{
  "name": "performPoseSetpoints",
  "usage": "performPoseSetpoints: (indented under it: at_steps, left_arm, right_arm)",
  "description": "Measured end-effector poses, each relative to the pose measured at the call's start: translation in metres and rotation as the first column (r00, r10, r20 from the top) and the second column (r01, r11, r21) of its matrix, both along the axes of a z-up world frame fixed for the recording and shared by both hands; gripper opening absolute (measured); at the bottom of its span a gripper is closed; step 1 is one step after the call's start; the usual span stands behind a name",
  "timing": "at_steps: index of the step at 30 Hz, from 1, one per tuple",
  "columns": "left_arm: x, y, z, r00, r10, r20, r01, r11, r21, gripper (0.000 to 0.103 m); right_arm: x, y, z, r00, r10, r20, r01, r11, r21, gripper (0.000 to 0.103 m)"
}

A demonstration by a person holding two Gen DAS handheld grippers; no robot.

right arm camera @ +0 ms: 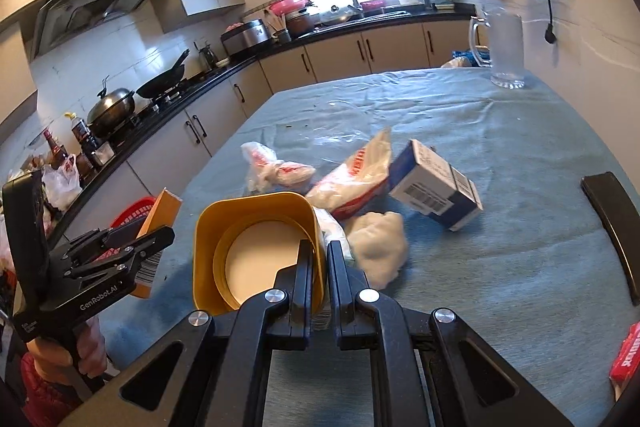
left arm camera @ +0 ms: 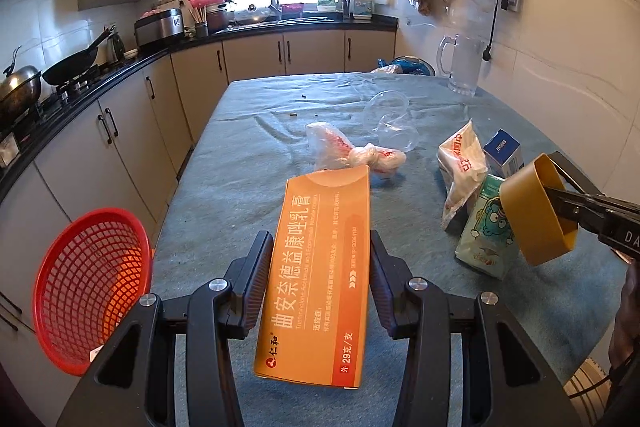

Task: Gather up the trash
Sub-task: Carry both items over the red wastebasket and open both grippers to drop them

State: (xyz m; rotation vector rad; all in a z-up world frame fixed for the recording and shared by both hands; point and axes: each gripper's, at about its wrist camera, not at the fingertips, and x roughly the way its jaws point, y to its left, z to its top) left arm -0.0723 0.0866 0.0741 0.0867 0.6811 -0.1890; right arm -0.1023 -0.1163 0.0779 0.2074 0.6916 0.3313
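Observation:
My left gripper (left arm camera: 320, 239) is shut on a long orange medicine box (left arm camera: 320, 279), held lengthwise above the blue-grey tablecloth (left arm camera: 240, 187). A red mesh basket (left arm camera: 92, 287) hangs off the table's left edge beside it. My right gripper (right arm camera: 320, 247) is shut on the wall of a yellow cup (right arm camera: 248, 227), one finger inside and one outside. In the left wrist view, that cup (left arm camera: 528, 211) and the right gripper (left arm camera: 560, 195) are at the right. In the right wrist view, the left gripper (right arm camera: 156, 235) with the box (right arm camera: 160, 211) is at the left, in front of the basket (right arm camera: 132, 211).
Still on the table are knotted plastic bags (left arm camera: 344, 151), a clear plastic cup (left arm camera: 390, 119), a red-printed bag (left arm camera: 460, 167), a blue-white carton (right arm camera: 436, 187), a cartoon packet (left arm camera: 486, 231) and a tissue wad (right arm camera: 380, 239). A glass pitcher (left arm camera: 462, 63) stands far right. Kitchen counters run along the left.

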Motion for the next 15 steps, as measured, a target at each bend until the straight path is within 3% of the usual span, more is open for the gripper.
performPoseSetpoints:
  at_steps: [15]
  left_arm:
    - [-0.011,0.027,0.006,0.999,0.041,0.021,-0.041,0.999,-0.030,0.045]
  right_arm:
    - [-0.003,0.035,0.020,0.998,0.063,0.029,-0.063,0.998,-0.017,0.008]
